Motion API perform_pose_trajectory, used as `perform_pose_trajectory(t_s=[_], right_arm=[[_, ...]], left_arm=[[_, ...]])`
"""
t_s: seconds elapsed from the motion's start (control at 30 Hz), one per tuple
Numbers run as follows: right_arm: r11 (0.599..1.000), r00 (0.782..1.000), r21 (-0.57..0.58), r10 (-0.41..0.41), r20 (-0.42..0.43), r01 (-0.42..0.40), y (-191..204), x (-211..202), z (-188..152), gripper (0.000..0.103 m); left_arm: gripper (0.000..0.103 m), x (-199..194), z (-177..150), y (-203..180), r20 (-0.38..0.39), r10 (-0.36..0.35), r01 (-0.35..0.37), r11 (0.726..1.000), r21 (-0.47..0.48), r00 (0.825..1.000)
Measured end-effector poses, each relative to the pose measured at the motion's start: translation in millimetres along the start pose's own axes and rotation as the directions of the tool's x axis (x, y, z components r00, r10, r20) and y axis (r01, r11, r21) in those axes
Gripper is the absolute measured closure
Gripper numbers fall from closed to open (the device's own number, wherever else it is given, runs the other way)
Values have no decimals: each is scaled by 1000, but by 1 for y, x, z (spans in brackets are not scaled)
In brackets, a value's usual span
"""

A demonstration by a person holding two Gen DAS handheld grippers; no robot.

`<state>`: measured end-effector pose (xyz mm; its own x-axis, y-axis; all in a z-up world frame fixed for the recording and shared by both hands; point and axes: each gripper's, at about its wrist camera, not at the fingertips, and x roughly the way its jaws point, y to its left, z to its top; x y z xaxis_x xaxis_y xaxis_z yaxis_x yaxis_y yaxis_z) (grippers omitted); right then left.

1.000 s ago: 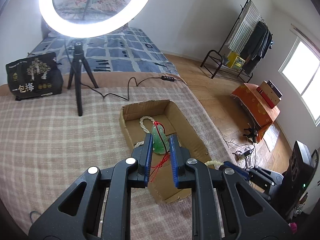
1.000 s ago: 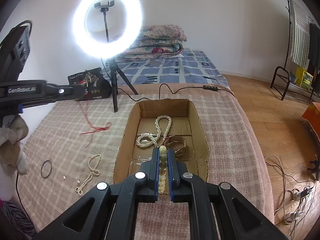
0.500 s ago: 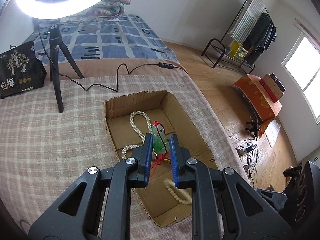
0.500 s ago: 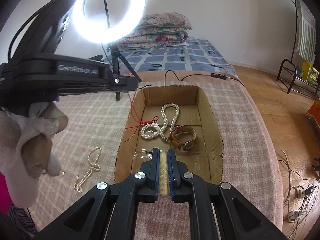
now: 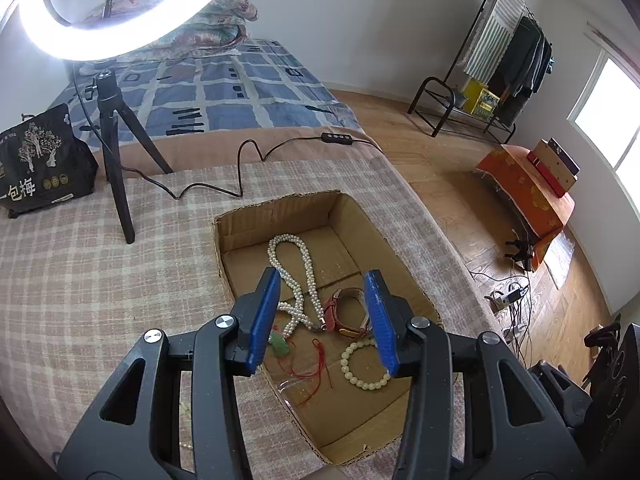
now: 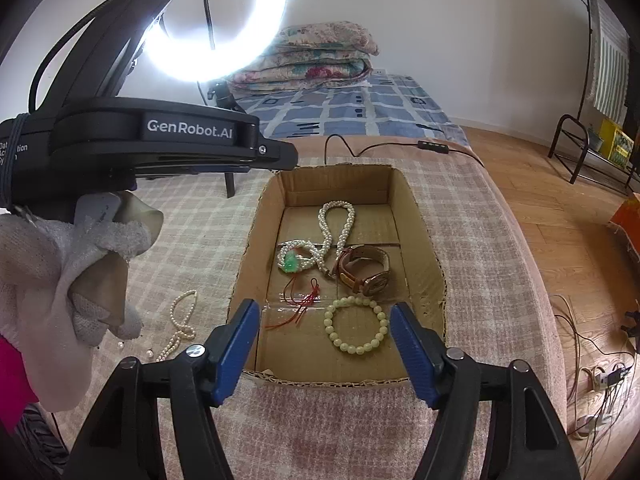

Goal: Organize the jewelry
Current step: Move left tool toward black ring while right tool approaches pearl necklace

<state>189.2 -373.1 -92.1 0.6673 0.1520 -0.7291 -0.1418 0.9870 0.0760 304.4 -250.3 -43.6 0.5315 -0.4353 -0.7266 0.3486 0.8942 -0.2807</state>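
Note:
An open cardboard box [image 6: 434, 280] [image 5: 236, 240] lies on the plaid bed cover. In it are a long pearl necklace [image 6: 336, 224] [image 5: 298, 276], a green pendant [image 6: 290, 263] [image 5: 279, 345] on a red cord [image 6: 306, 304], a brown leather watch [image 6: 366, 270] [image 5: 346, 314] and a pale bead bracelet [image 6: 356, 326] [image 5: 364, 366]. My left gripper [image 5: 322, 316] is open and empty above the box. My right gripper [image 6: 326, 342] is open and empty over the box's near end. A small pearl strand [image 6: 180, 326] lies on the cover left of the box.
A ring light on a black tripod [image 5: 114, 168] stands behind the box, its cable [image 5: 248, 160] running across the cover. A black bag [image 5: 40, 168] sits at the far left. The bed edge drops to the wood floor [image 6: 580, 240] on the right.
Both grippers have opened. The left one let the green pendant with red cord fall into the box; the right one let the pale bead bracelet fall into the box.

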Motion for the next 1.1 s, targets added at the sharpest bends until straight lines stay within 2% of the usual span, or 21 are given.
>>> perform_pose_trajectory(t_s=[0.1,0.23,0.4,0.73,0.9,1.1], right_arm=[[999,999,3,-37,11,37,-1,-3,1,13],[997,997,6,-78,20,78,-1,-8,2,10],[995,995,10,-103,11,103,-1,-7,3,2],[983,982,2,-186,-40,186,4,-7,1,0],[969,971,-63,-239,4,238,19,-14,-4,0],[955,961,-118,-276,-22,272,36,-9,-6,0]], left_arm=[[59,-4,0,1,4,7,-7,1000,4,1000],[59,-13,-1,4,17,19,-20,1000,4,1000],[59,-32,-3,11,45,45,-45,999,2,998],[59,-87,-15,39,93,119,-120,993,-1,989],[59,-121,-28,62,117,167,-166,986,-15,979],[59,-157,-49,93,133,205,-200,978,-50,970]])
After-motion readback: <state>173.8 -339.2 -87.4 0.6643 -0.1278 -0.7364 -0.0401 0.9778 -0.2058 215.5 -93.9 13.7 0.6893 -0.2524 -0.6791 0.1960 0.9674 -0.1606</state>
